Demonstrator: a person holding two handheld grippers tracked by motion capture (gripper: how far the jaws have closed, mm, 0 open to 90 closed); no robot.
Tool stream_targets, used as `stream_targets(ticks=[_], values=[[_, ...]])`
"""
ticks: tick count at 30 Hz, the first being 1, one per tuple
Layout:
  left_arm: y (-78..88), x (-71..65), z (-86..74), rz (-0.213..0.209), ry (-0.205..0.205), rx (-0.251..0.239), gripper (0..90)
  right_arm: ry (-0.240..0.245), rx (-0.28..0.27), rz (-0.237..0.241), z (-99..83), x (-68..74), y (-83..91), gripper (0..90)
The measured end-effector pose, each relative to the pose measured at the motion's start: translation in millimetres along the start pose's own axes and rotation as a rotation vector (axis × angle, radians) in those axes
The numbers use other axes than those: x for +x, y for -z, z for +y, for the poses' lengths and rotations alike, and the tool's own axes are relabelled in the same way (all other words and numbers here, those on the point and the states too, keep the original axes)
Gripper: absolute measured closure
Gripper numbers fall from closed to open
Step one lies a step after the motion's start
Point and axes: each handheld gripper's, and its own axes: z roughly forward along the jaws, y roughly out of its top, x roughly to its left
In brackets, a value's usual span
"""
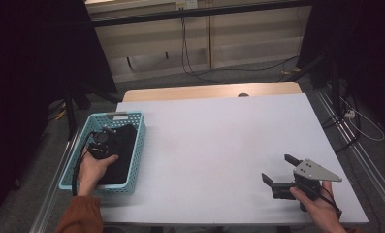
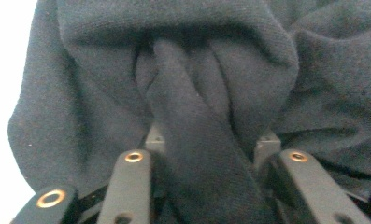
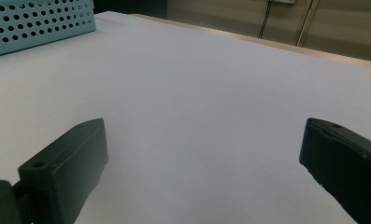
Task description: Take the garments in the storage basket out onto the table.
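Smooth white table (image 1: 214, 145); left tool (image 2: 206, 186) clenches fuzzy black cloth (image 2: 192, 93) (in perforated basket (image 1: 136, 145)), right tool (image 3: 202, 158) gapes

no text, label, brand, number or sign can be read in any of the views.

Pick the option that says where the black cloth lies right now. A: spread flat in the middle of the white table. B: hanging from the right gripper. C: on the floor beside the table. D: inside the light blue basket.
D: the black cloth lies inside the light blue basket at the table's left edge, where the left gripper reaches into it, with a fold of the cloth bunched between its fingers.
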Motion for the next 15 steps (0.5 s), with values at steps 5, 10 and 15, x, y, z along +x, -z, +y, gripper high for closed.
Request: stream_targets(ticks=[5, 10, 15], values=[[5.7, 1.8, -1.3, -0.017, 0.025, -0.043, 66.5, -0.001, 0.001, 0.000, 0.1, 0.1, -0.6, 0.5], [10.0, 4.6, -2.3, -0.028, 0.042, -0.079, 66.4, -0.001, 0.001, 0.001, 0.1, 0.1, -0.9, 0.5], [16.8, 6.4, -4.2, -0.030, 0.060, -0.112, 66.4, -0.001, 0.004, 0.000, 0.0, 0.3, -0.9, 0.5]])
